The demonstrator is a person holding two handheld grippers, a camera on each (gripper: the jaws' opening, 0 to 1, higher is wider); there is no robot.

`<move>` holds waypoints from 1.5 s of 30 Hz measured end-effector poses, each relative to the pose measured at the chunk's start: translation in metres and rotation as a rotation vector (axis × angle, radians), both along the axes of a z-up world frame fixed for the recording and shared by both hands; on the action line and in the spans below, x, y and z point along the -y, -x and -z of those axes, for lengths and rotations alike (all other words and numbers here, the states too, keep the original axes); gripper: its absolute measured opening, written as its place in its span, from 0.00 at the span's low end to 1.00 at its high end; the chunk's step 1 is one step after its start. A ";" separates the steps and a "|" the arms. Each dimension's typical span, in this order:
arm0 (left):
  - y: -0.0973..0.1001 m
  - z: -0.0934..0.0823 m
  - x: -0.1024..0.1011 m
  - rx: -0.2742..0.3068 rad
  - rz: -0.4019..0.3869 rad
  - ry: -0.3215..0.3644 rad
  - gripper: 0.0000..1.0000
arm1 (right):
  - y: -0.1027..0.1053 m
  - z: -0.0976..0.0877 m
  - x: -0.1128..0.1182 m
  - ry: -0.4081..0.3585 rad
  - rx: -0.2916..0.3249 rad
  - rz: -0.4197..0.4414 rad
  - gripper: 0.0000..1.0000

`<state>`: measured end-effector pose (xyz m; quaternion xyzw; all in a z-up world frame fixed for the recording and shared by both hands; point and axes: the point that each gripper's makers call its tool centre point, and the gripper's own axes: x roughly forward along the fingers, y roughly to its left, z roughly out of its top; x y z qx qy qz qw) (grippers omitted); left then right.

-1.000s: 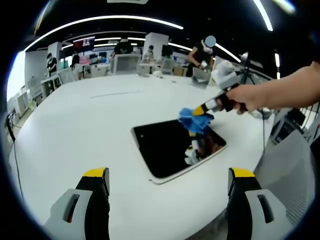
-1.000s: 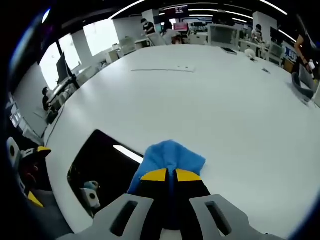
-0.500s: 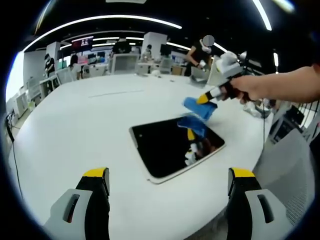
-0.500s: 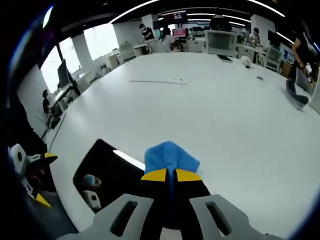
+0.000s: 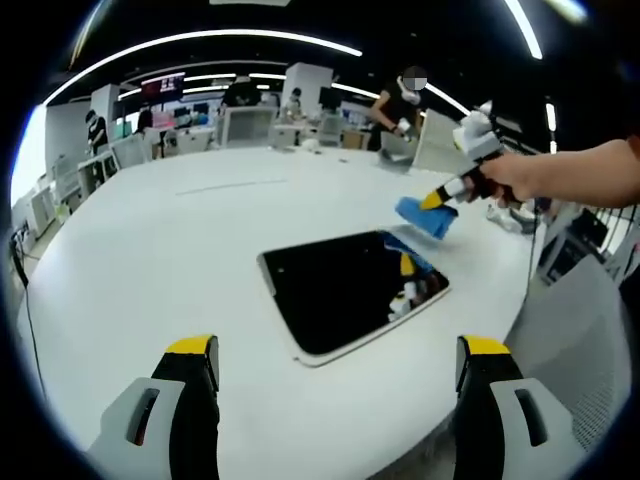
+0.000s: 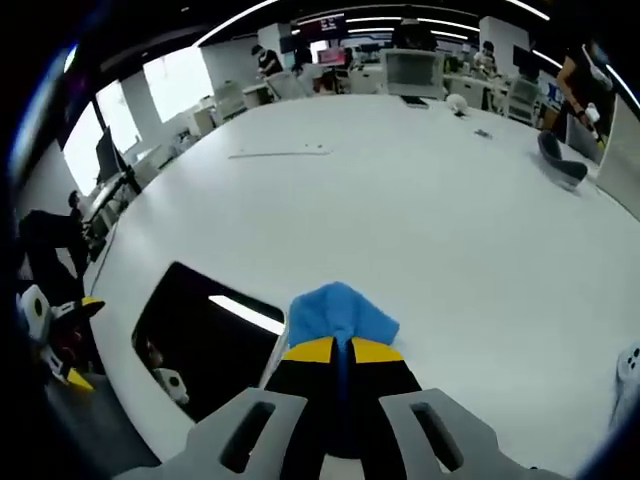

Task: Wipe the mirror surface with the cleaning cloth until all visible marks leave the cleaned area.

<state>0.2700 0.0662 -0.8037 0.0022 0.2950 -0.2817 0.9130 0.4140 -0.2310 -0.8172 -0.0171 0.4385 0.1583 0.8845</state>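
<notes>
Since a second ago, right gripper (image 5: 447,192) fingers—clamped on cloth (image 6: 338,312)—lifted off mirror (image 5: 350,289); left gripper (image 5: 340,350) fingers apart—wiping paused.

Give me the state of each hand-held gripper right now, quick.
Left hand-held gripper: open, jaws wide apart, holding nothing, mirror lying ahead of it.
Right hand-held gripper: closed on the blue cloth, held off the mirror.

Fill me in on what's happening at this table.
A person is cleaning a dark rectangular mirror that lies flat on a white table. The right gripper is shut on a blue cleaning cloth and holds it in the air beside the mirror's edge, off the glass. The left gripper is open, holding nothing, with the mirror ahead of it.
</notes>
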 end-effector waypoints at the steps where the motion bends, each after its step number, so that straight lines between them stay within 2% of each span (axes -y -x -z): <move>1: 0.000 0.000 0.000 -0.001 0.000 -0.001 0.99 | 0.000 0.002 0.003 0.001 -0.002 0.004 0.00; 10: 0.001 0.001 -0.002 -0.005 -0.003 -0.011 0.99 | 0.008 0.024 0.016 0.030 -0.031 0.016 0.00; 17: 0.001 0.002 -0.003 -0.010 -0.007 -0.011 0.99 | 0.012 0.042 0.019 0.064 -0.033 -0.033 0.02; 23: 0.001 0.002 -0.003 -0.012 -0.011 -0.010 0.99 | 0.009 0.043 0.021 0.072 -0.005 -0.082 0.03; 26: 0.001 0.002 -0.003 -0.013 -0.009 -0.011 0.99 | 0.006 0.043 0.029 0.119 0.010 -0.074 0.04; 29: 0.001 0.003 -0.003 -0.013 -0.012 -0.011 0.99 | 0.005 0.043 0.030 0.115 0.007 -0.053 0.06; 35: 0.000 0.002 -0.004 -0.011 -0.015 -0.013 0.99 | 0.006 0.043 0.018 0.104 0.022 -0.081 0.24; 41: 0.000 0.002 -0.005 -0.010 -0.017 -0.020 0.99 | 0.009 0.044 -0.001 0.081 0.043 -0.162 0.51; 43: -0.001 0.002 -0.006 -0.009 -0.022 -0.018 0.99 | 0.009 0.042 -0.008 0.024 0.042 -0.150 0.61; 45: -0.001 0.002 -0.006 -0.007 -0.028 -0.019 0.99 | 0.009 0.035 -0.009 0.004 0.046 -0.136 0.64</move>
